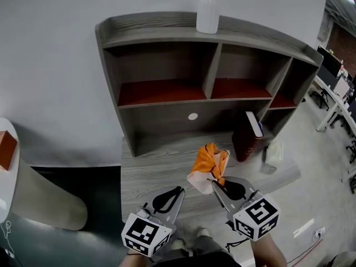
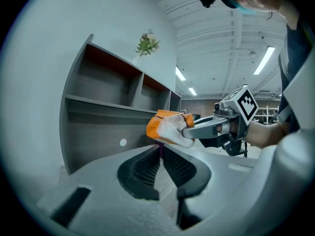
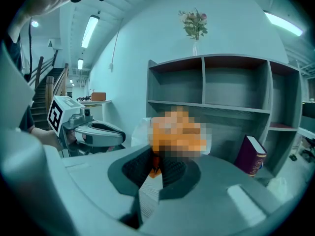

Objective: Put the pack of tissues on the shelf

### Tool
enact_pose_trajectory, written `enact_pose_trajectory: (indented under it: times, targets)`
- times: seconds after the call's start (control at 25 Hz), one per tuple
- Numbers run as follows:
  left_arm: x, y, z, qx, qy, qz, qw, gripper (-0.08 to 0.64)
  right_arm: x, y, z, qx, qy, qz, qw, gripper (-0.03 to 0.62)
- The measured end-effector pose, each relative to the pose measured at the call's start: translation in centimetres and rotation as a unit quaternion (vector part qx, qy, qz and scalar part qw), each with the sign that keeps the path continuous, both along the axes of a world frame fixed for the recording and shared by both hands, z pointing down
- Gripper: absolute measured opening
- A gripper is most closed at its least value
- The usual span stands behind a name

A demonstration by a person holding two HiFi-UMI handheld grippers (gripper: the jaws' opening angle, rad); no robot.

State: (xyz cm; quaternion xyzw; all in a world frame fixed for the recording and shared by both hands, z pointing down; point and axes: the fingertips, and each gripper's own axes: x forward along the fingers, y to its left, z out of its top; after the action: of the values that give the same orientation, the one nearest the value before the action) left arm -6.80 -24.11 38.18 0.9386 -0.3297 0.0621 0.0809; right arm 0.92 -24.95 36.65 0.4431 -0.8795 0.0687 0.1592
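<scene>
The pack of tissues, orange and white and crumpled, hangs a little above the grey desk in front of the shelf unit. My right gripper is shut on its lower edge. In the right gripper view the pack fills the space just past the jaws. My left gripper hovers to the left of the pack, shut with nothing in it. In the left gripper view the pack and the right gripper hang just beyond my closed left gripper.
The shelf has open compartments with red-brown boards. A white vase stands on its top. A maroon book stands on the desk at the right, with a crumpled pale thing beside it. At far left is a round white table.
</scene>
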Motion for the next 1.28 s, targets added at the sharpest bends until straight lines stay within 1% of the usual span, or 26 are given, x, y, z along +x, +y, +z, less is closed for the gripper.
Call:
enact_pose_trajectory:
  times: [0.2, 0.4, 0.64, 0.84, 1.04, 1.28]
  targets:
    - [0.8, -1.8, -0.8, 0.012, -0.001, 0.006, 0.9999, 0.011, 0.8, -2.3, -0.9, 0.01, 0.005, 0.002, 1.0, 0.021]
    - [1.8, -4.3, -1.8, 0.022, -0.004, 0.004, 0.9997, 0.011, 1.8, -4.8, -2.0, 0.018, 0.017, -0.017, 1.0, 0.021]
    - [5.4, -7.8, -3.6, 0.039, 0.003, 0.015, 0.9991, 0.011, 5.1, -8.4, -5.4, 0.041, 0.041, -0.018, 0.998, 0.021]
    - [8.8, -10.3, -4.5, 0.043, 0.009, 0.028, 0.9987, 0.011, 7.9, -11.1, -8.0, 0.062, 0.056, -0.02, 0.996, 0.021]
    - [10.5, -12.4, -5.9, 0.056, 0.008, 0.021, 0.9982, 0.011, 9.6, -13.7, -9.7, 0.073, 0.058, -0.027, 0.995, 0.021]
    - [11.3, -14.5, -6.9, 0.061, 0.001, 0.001, 0.9981, 0.011, 10.3, -16.7, -11.3, 0.088, 0.054, -0.047, 0.993, 0.021]
